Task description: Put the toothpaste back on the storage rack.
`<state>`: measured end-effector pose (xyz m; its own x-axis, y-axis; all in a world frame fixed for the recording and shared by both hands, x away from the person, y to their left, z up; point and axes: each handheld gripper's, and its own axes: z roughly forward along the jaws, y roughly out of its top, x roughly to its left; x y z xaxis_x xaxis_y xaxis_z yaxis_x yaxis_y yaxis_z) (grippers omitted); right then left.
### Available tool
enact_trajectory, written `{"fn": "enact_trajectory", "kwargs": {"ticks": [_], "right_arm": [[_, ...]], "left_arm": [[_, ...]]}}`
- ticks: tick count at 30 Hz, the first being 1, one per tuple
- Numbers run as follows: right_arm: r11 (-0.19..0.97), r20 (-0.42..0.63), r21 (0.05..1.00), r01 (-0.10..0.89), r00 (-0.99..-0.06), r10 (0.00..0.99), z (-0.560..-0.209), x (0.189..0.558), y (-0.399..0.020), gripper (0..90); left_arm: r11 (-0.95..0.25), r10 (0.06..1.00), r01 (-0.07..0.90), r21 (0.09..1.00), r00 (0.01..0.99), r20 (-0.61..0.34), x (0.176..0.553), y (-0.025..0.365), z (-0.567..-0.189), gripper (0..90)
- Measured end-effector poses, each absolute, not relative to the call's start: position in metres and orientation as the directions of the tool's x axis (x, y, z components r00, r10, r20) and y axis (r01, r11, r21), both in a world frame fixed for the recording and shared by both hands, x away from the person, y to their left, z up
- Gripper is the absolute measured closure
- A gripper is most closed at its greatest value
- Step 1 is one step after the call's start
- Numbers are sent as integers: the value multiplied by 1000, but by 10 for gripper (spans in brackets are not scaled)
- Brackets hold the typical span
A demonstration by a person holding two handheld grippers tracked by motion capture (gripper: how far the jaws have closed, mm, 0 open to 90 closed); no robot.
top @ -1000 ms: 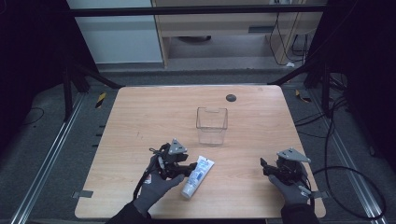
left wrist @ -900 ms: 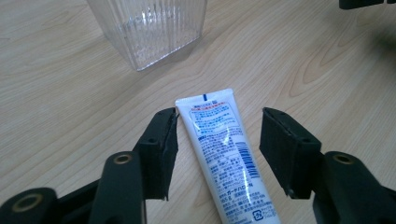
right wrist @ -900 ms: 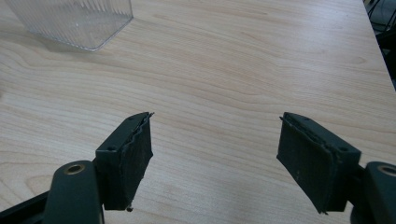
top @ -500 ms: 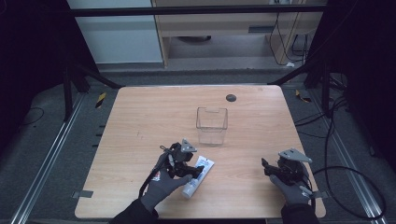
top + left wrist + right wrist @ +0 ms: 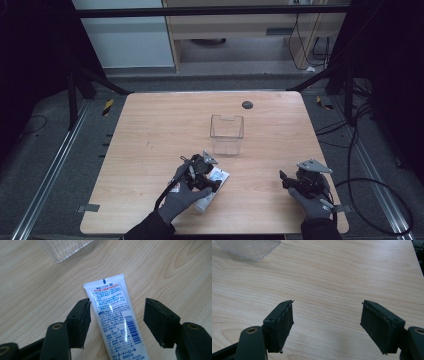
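The white tube (image 5: 115, 322) lies flat on the table (image 5: 150, 130), just short of the clear box (image 5: 226, 134) on my side, its crimped end toward the box. My left tool (image 5: 117, 323) straddles it, jaws wide after just opening further, pads clear of both its sides. I judge this the reach-to-grasp step: next I need to sink a touch, centre the tube and close on its body. My right tool (image 5: 327, 326) hangs wide and empty, well to the right of the box.
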<state>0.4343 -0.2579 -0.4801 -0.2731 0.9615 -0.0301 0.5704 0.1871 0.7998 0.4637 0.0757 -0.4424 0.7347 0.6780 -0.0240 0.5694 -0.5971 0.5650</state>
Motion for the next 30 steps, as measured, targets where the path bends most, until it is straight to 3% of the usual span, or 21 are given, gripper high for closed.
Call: {"fn": "enact_trajectory", "kwargs": {"ticks": [30], "right_arm": [[202,-33,786,584,-286,958,-482,436,-256,254]], "left_arm": [[-622,692,630,465,720,-50,477,65,-469,354]]}}
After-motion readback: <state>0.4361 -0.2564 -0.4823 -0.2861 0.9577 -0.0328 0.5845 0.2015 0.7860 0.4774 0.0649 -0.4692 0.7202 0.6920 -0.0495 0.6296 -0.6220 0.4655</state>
